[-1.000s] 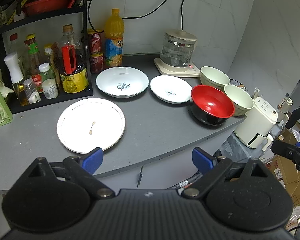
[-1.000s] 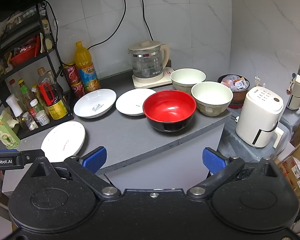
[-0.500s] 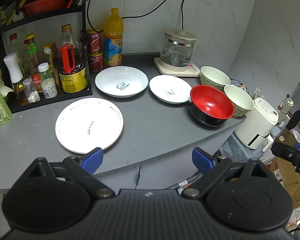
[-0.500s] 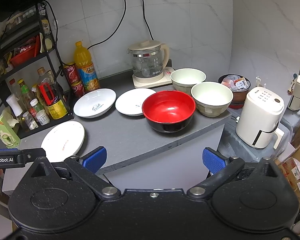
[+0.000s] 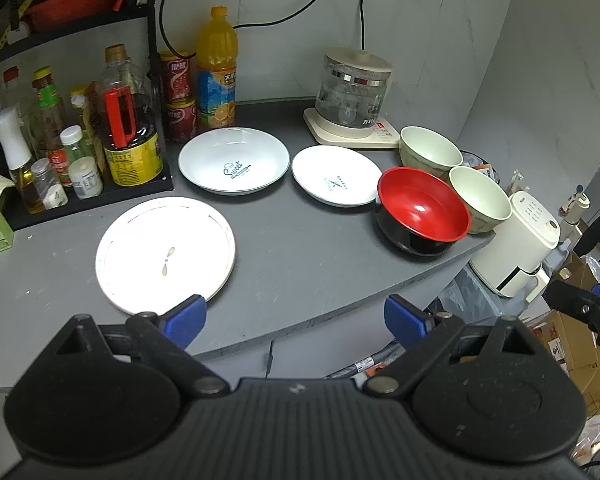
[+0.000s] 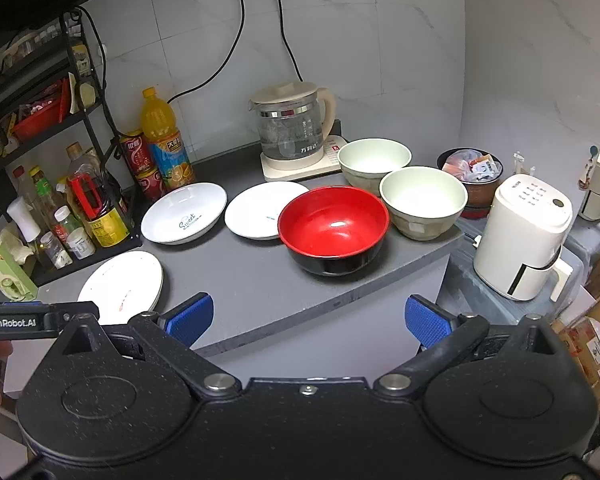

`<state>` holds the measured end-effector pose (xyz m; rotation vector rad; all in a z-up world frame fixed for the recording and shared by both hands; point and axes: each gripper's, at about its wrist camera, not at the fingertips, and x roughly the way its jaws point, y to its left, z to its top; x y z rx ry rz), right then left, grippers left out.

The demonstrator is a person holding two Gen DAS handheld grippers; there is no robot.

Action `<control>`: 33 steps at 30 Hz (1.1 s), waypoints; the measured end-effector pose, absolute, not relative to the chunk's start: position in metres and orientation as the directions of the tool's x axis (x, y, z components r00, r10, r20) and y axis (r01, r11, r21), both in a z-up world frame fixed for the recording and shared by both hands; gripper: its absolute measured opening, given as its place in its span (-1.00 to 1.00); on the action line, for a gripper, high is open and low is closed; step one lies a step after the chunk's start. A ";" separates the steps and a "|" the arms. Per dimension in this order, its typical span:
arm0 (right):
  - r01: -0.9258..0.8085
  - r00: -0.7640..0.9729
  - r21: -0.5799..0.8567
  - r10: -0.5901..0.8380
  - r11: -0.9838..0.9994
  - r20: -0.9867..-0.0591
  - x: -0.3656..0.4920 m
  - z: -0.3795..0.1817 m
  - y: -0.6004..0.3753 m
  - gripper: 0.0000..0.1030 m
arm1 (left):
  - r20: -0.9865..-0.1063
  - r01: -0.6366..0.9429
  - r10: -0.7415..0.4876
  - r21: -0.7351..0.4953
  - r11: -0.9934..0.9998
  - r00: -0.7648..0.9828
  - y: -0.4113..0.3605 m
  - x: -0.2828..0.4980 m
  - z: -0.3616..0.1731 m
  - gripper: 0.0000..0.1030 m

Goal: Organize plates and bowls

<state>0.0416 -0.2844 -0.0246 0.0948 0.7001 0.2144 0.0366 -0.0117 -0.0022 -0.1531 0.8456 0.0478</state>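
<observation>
On the grey counter [image 5: 300, 248] lie a flat white plate [image 5: 165, 252] [image 6: 120, 286], a deep white "Sweet" plate [image 5: 234, 165] [image 6: 184, 213], a smaller white plate [image 5: 336, 180] [image 6: 260, 215], a red-and-black bowl [image 5: 422, 210] [image 6: 334, 228] and two pale green bowls [image 5: 430, 152] [image 5: 480, 198] [image 6: 374, 160] [image 6: 422, 200]. My left gripper [image 5: 296, 318] is open and empty, before the counter's front edge near the flat plate. My right gripper [image 6: 308, 318] is open and empty, in front of the red bowl.
A black rack [image 5: 80, 120] with bottles and jars stands at the left. An orange juice bottle [image 5: 216, 80], red cans [image 5: 176, 80] and a glass kettle [image 5: 352, 96] stand at the back. A white appliance [image 6: 524, 240] and boxes sit right of the counter.
Both views have shifted only slightly; the left gripper has drifted a little. Nothing on the counter has moved.
</observation>
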 end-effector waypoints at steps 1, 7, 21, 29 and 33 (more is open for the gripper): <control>-0.162 0.741 0.162 0.229 0.973 -0.631 0.045 -0.025 -0.284 1.00 | -0.752 -0.104 -0.019 -0.117 0.988 0.659 -0.012 0.041 -0.003 0.84; -0.148 0.728 0.180 0.230 0.973 -0.646 0.072 -0.029 -0.285 1.00 | -0.765 -0.101 -0.027 -0.119 0.988 0.643 -0.013 0.076 -0.008 0.84; -0.069 0.721 0.156 0.157 0.985 -0.675 0.140 -0.038 -0.277 1.00 | -0.778 -0.057 -0.063 -0.126 0.990 0.625 -0.010 0.165 -0.017 0.84; 0.015 0.704 0.165 0.106 0.986 -0.702 0.177 -0.046 -0.272 1.00 | -0.801 0.009 -0.091 -0.106 0.994 0.592 -0.011 0.217 -0.026 0.83; 0.074 0.689 0.160 0.066 0.984 -0.722 0.193 -0.051 -0.269 1.00 | -0.805 0.054 -0.127 -0.118 0.992 0.580 -0.010 0.239 -0.030 0.83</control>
